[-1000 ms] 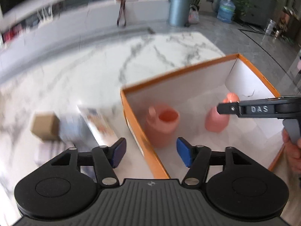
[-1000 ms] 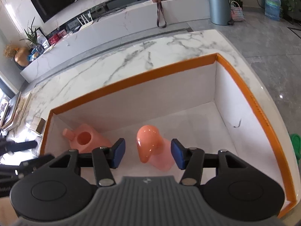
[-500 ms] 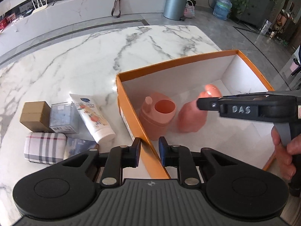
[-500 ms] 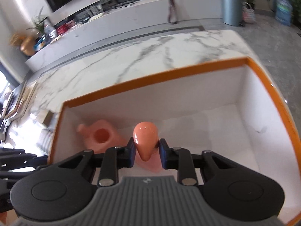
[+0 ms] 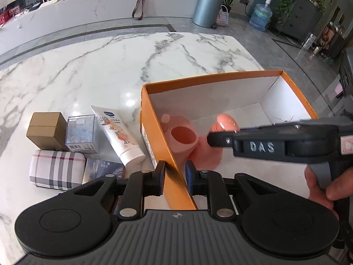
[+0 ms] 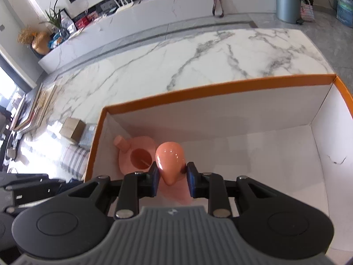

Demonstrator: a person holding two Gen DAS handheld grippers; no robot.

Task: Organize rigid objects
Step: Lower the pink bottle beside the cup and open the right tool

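Note:
An orange box (image 5: 211, 78) with a white inside stands on the marble table. My left gripper (image 5: 175, 180) is shut on the box's left wall (image 5: 174, 170). My right gripper (image 6: 171, 180) is shut on a pink rounded bottle (image 6: 169, 160) inside the box; the bottle also shows in the left wrist view (image 5: 225, 122). A pink cup with a spout (image 6: 136, 154) stands beside it in the box's left corner and also shows in the left wrist view (image 5: 183, 137).
Left of the box lie a white cream tube (image 5: 118, 133), a clear plastic box (image 5: 81, 133), a brown cardboard box (image 5: 46, 130), a plaid case (image 5: 56, 169) and a dark packet (image 5: 102, 170). The table's far half is bare marble.
Both grippers went from open to shut: the left closed on the box's left wall, the right closed on the pink bottle and moved it toward the pink cup.

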